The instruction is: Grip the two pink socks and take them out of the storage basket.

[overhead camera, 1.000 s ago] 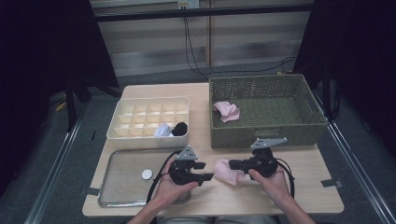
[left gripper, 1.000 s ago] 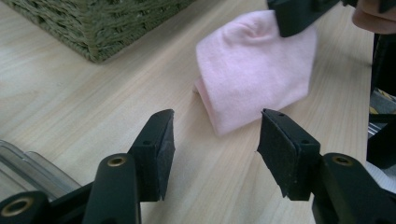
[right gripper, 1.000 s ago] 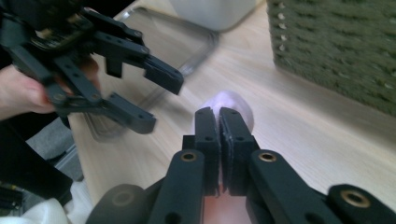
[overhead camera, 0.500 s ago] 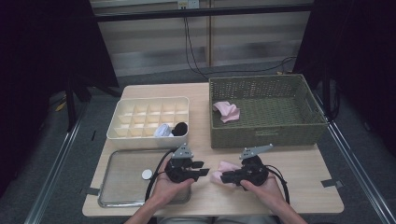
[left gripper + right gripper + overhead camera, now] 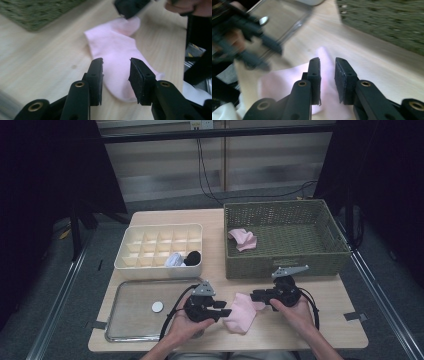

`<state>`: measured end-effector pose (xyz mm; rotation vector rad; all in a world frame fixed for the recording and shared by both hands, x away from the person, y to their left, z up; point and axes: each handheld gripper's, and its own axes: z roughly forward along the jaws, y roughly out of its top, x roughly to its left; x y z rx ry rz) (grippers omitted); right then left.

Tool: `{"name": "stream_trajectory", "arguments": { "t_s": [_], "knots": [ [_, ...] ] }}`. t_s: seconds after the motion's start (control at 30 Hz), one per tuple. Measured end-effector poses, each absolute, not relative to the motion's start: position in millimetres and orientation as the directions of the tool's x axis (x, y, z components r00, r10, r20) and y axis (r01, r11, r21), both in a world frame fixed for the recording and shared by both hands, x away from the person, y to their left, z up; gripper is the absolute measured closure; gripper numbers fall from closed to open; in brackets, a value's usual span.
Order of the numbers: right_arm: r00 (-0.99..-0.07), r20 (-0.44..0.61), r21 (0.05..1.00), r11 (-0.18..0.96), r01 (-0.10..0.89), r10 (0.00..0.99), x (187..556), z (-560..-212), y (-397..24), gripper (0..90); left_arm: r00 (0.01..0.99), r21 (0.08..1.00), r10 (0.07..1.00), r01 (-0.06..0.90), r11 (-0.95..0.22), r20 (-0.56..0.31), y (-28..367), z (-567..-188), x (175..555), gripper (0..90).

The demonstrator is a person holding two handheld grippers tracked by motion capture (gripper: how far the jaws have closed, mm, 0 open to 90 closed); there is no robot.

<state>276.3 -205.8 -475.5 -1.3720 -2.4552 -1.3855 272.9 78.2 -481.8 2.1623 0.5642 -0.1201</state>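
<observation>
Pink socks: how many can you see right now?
2. One pink sock lies flat on the table between the two claws; the other pink sock sits crumpled inside the woven basket. More could be hidden behind the basket's near wall.

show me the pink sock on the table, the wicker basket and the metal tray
pink sock on the table [image 5: 241, 314], high view, middle of the fabric
wicker basket [image 5: 285, 261], high view, front wall
metal tray [image 5: 131, 320], high view, bare floor of the tray
</observation>
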Motion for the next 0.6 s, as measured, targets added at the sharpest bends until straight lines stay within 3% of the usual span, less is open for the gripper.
{"name": "stream_trajectory", "arguments": {
  "t_s": [0.23, 0.47, 0.6],
  "knots": [
    [-0.596, 0.366, 0.632, 0.280, 0.723, 0.714, 283, -490, -202, 67.9, 0.910, 0.703, 0.285, 0.415, -0.577, -0.302, 67, -493, 258, 58.4],
    [-0.608, 0.317, 0.619, 0.326, 0.714, 0.728, 281, -495, -199, 83.5, 0.924, 0.674, 0.230, 0.381, -0.633, -0.307, 70, -496, 247, 57.8],
    [-0.603, 0.303, 0.626, 0.323, 0.710, 0.738, 278, -492, -200, 85.0, 0.936, 0.682, 0.229, 0.352, -0.641, -0.268, 73, -496, 245, 57.9]
  ]
}}
